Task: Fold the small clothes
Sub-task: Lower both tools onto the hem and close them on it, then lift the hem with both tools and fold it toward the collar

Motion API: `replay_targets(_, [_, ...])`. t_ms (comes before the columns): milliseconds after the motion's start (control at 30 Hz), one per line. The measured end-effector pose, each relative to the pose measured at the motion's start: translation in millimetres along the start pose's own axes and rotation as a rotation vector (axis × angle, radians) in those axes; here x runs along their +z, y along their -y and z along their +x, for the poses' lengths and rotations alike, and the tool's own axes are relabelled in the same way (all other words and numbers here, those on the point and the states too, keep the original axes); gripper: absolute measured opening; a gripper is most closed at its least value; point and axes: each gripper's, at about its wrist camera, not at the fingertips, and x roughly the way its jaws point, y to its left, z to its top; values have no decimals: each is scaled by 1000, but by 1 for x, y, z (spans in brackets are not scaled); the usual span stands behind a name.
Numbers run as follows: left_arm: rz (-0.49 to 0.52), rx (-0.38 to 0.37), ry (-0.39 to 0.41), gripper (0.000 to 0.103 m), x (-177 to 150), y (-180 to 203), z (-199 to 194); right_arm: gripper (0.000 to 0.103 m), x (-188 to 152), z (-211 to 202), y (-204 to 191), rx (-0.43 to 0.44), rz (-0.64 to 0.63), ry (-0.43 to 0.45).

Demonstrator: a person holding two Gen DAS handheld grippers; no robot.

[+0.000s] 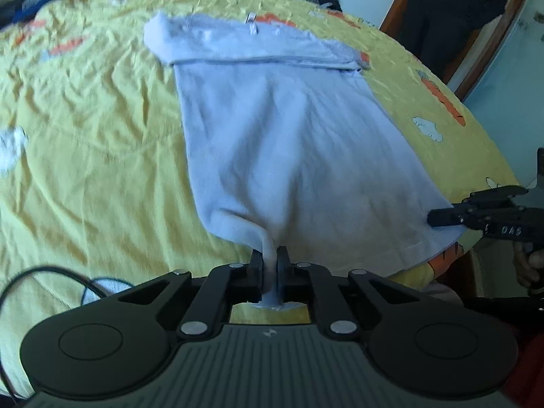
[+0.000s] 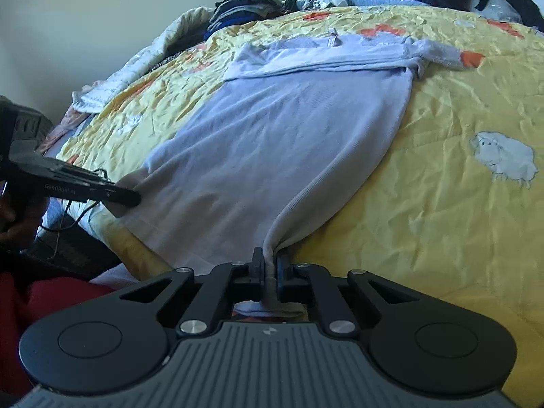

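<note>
Left wrist view shows the left gripper (image 1: 270,261) pinched tight on the near hem of a pale blue garment (image 1: 289,142) that lies flat on a yellow bedspread (image 1: 85,108), its sleeves already laid across the far end. The right gripper (image 2: 269,265) is clamped on the other near corner of the same hem, and in each view the opposite gripper reaches in at the edge of the cloth. With both bottom corners held, the step in hand looks like the bottom-to-top fold. The next move calls for lifting both corners together, keeping the hem taut and level between them, then carrying it over the body to land near the folded sleeves; uneven lifting would skew the fold.

A heap of dark clothes (image 2: 244,6) sits at the far edge of the bed, well apart from the garment, and a black cable (image 1: 51,278) trails over the near edge by the left gripper. Neither lies in the fold's path, though the cable could perhaps snag the left hand; its run is hard to follow in the blur. The crumpled bedspread may drag on the cloth.
</note>
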Motion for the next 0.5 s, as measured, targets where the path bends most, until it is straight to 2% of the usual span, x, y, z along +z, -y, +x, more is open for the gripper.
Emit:
replay_targets(233, [19,31,129,7,24,11,-15,10,28,-14,-6,14,-13,126])
replay_targets(500, [-61,85,235,7,65,10,-7,10,67,2,-9,-72,-71,218])
